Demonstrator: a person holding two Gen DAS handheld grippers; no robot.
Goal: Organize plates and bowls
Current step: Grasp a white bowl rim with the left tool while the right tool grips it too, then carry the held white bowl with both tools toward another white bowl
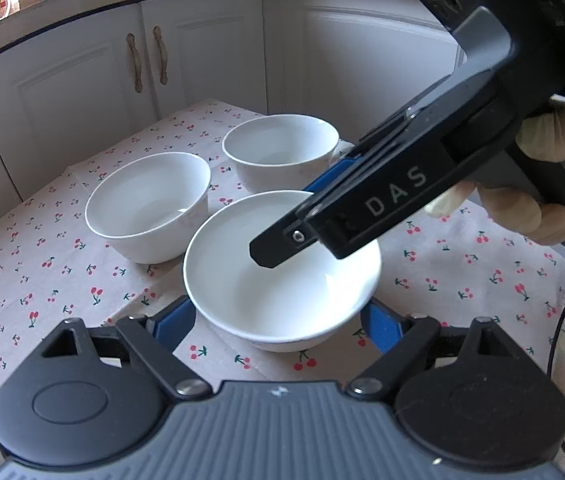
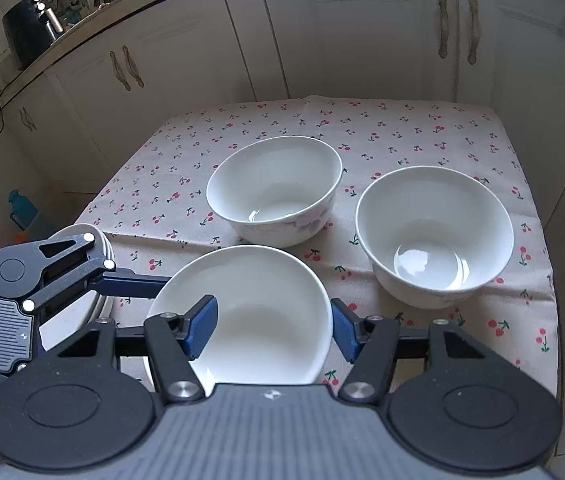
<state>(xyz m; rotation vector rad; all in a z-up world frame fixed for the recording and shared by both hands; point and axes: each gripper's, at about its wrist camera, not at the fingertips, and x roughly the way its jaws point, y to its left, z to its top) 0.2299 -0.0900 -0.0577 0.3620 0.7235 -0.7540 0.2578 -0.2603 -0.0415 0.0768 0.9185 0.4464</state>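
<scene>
This is a home kitchen. Cream cabinet doors with curved bronze handles run under a countertop crowded with a dark appliance and utensils. A small table wears a cherry-print cloth, and white china bowls stand on it.

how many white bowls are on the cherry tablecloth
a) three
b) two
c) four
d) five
a: the right wrist view shows three: the near bowl between the right gripper pads, a floral bowl behind it, and a deep bowl to the right, all on the tablecloth.
</scene>
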